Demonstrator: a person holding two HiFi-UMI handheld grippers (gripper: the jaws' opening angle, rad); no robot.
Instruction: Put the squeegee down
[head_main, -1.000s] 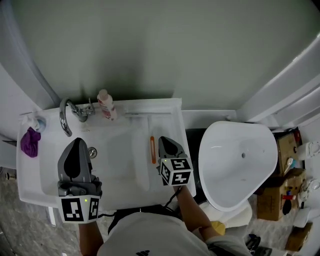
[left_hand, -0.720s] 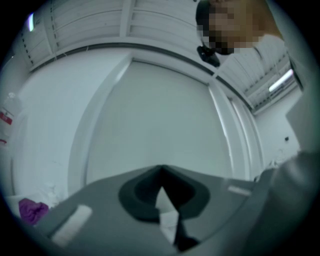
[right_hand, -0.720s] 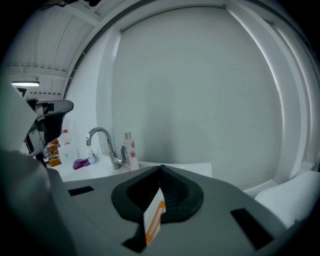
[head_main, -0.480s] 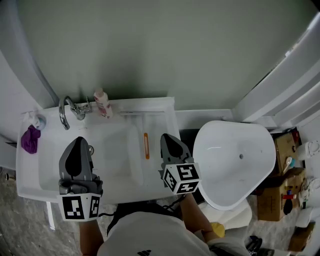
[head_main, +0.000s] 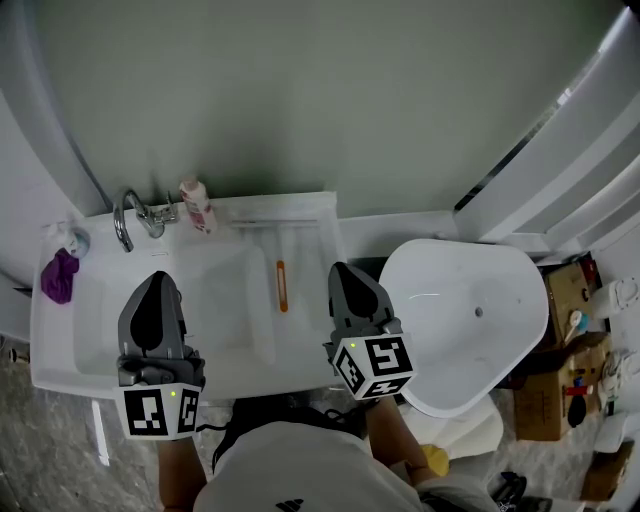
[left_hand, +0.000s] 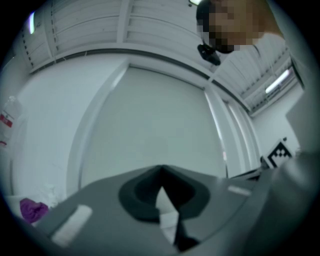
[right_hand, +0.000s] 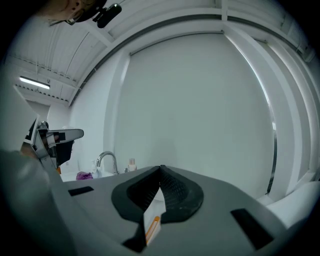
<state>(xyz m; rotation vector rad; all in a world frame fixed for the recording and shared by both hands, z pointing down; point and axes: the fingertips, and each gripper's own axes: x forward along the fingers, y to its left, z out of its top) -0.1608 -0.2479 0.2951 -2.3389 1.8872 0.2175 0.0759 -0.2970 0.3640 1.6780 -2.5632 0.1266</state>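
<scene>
Nothing held: raised right gripper (head_main: 340, 270), shut and empty, off squeegee (head_main: 281, 285) lying on sink (head_main: 320, 225); left gripper (head_main: 158, 282) shut too; seems done.

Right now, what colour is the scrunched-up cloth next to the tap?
Purple. The cloth shows best in the head view, left of the tap.

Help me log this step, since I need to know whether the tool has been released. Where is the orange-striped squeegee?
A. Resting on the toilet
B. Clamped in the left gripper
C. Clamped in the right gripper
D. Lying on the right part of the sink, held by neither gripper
D: the squeegee lies on the sink, apart from the left gripper and the right gripper, whose jaws are both shut on nothing.
</scene>
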